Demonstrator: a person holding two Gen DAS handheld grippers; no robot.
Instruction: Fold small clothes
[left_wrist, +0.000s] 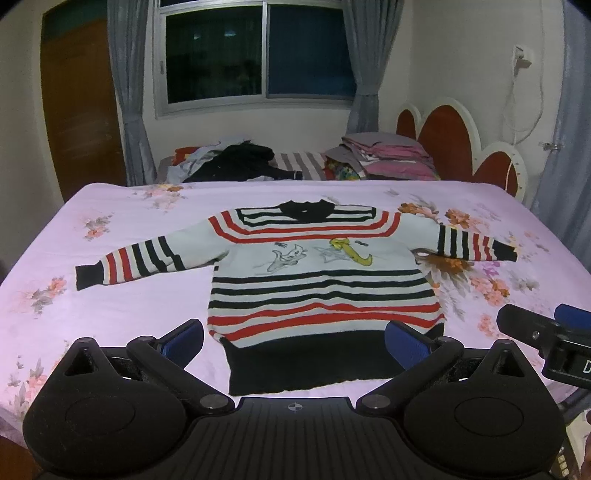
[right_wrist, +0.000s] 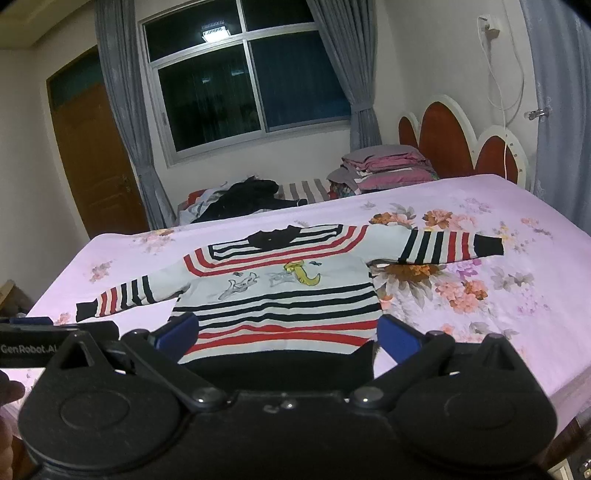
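Left gripper (left_wrist: 293, 341): the blue pads (left_wrist: 184, 341) are spread wide apart with nothing between them — they stand just above the near hem of the sweater (left_wrist: 325, 280), one pad off its left edge, the other over its lower right corner. Whether either pad touches the fabric cannot be told.

Right gripper (right_wrist: 288, 338): jaws likewise spread wide and empty, blue fingertips (right_wrist: 400, 339) flanking the sweater's black hem band at the near edge of the bed. In the left wrist view, this gripper shows at the right edge (left_wrist: 546, 336).

The sweater lies flat and face up on the pink floral bedsheet (left_wrist: 110, 295) — both sleeves stretched out sideways, black collar pointing away, cartoon print on the chest, red and black stripes across body and sleeves.

Beyond the sheet: a heap of dark clothes (left_wrist: 236, 160), a stack of folded pink and grey bedding (left_wrist: 388, 155), a red-and-white headboard (left_wrist: 447, 136), and a window (left_wrist: 255, 55) with grey curtains.
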